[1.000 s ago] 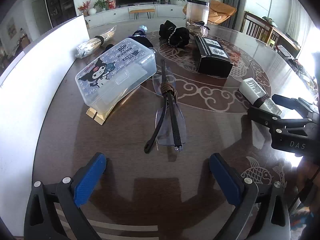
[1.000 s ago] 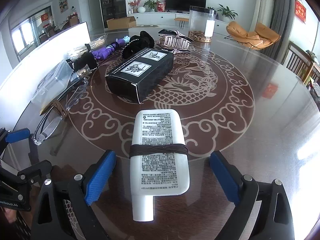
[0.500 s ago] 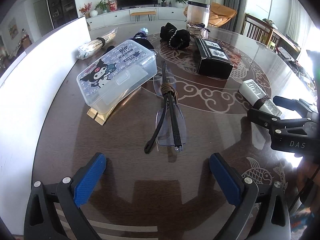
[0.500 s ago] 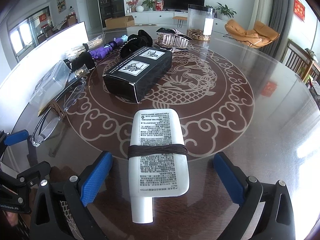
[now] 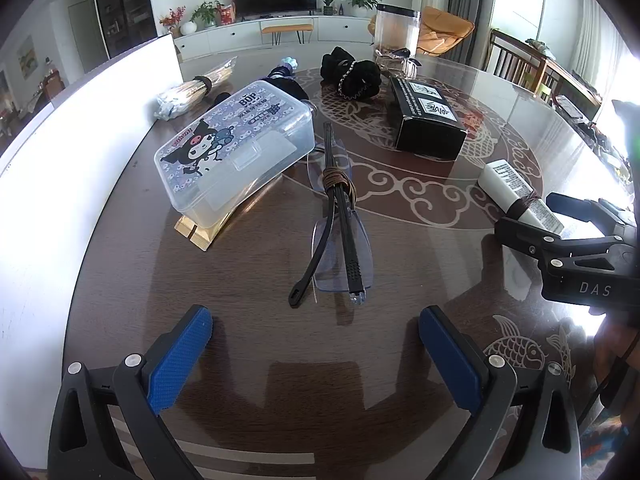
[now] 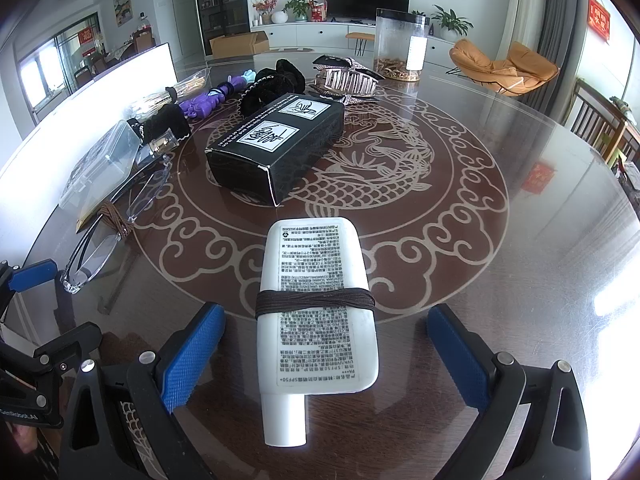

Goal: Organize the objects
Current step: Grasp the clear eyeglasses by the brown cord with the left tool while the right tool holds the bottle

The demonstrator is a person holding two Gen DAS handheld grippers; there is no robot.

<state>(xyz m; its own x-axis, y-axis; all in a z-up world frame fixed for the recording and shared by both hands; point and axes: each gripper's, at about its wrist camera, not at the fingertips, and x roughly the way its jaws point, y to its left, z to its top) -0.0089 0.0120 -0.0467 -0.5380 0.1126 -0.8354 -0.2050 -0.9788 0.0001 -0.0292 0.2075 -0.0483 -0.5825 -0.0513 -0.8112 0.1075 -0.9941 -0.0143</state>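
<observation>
A white tube (image 6: 316, 300) with a brown cord wound round it lies flat on the table between the wide-open fingers of my right gripper (image 6: 326, 350), cap toward me; it also shows in the left wrist view (image 5: 516, 196). My left gripper (image 5: 316, 348) is open and empty, just short of folded clear glasses (image 5: 340, 236) bound with brown cord. Left of the glasses a clear plastic box (image 5: 236, 148) with a cartoon lid rests tilted on a small wooden block (image 5: 198, 232).
A black carton (image 6: 276, 144), black scrunchies (image 6: 276, 80), a purple toy (image 6: 208, 100), a bundle of sticks (image 5: 196, 88), a hair claw (image 6: 344, 78) and a clear jar (image 6: 400, 50) lie further back. A white board (image 5: 60, 168) borders the table's left side.
My right gripper has opened a little wider and slid forward along the tube. The left gripper has barely moved.
</observation>
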